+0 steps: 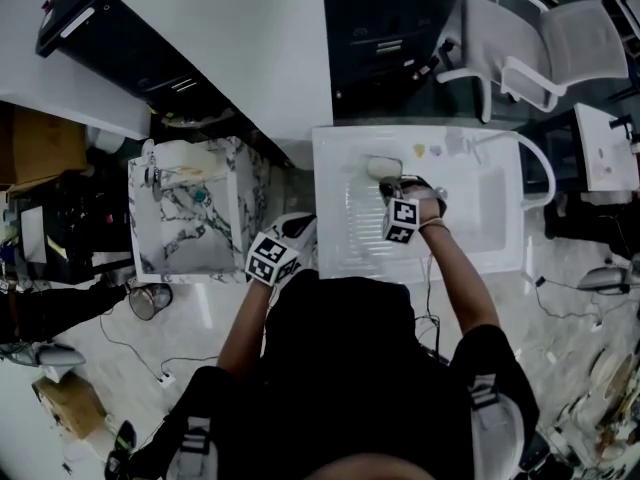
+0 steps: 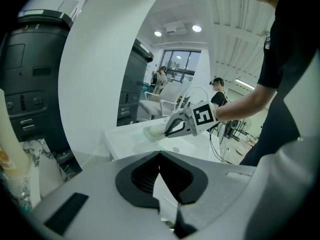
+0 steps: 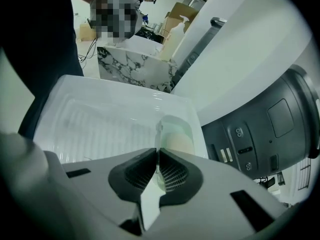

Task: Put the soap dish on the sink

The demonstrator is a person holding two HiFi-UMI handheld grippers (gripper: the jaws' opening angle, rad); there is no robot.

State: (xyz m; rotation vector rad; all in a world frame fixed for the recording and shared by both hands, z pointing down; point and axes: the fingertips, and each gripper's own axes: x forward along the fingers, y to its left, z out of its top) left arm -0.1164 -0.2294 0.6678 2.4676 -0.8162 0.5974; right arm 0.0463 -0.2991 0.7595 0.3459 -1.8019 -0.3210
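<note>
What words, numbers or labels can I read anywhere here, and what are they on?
"8": what looks like this digit, faint, on the top edge of the dark machine.
Right claw: its cube bears a black-and-white square pattern, with no letters.
Soap dish: no text shows.
Pale bottle: its orange label is too blurred to read.

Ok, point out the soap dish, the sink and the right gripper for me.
soap dish point(image 3: 173, 120), right gripper view, on its far rim.
sink point(image 1: 480, 218), head view, on the bare basin floor.
right gripper point(image 3: 158, 153), right gripper view, midway between its fingertips.
</note>
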